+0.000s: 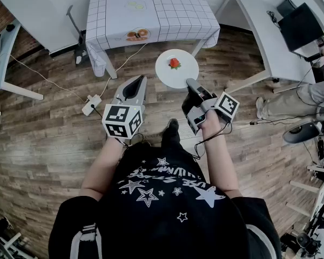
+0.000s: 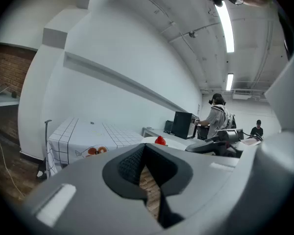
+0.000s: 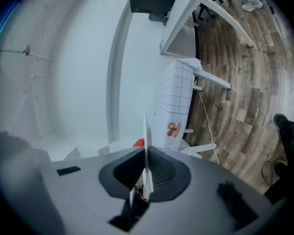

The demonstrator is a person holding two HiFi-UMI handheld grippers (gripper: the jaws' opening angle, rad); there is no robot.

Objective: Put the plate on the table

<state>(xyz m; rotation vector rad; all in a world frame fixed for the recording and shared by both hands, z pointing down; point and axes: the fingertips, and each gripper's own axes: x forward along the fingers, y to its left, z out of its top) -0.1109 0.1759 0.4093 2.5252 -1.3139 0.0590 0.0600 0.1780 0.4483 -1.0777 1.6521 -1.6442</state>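
The right tongs are clamping shut on the near rim of a white plate, holding it level in the air over the wood floor, just short of the near edge of the desk with the checked cloth. A red fruit is sitting on the plate. The left tongs are closed together with nothing between them, hanging beside the plate. An orange-patterned item is lying at the desk's near edge. A power strip and its cable are lying on the floor to the left.
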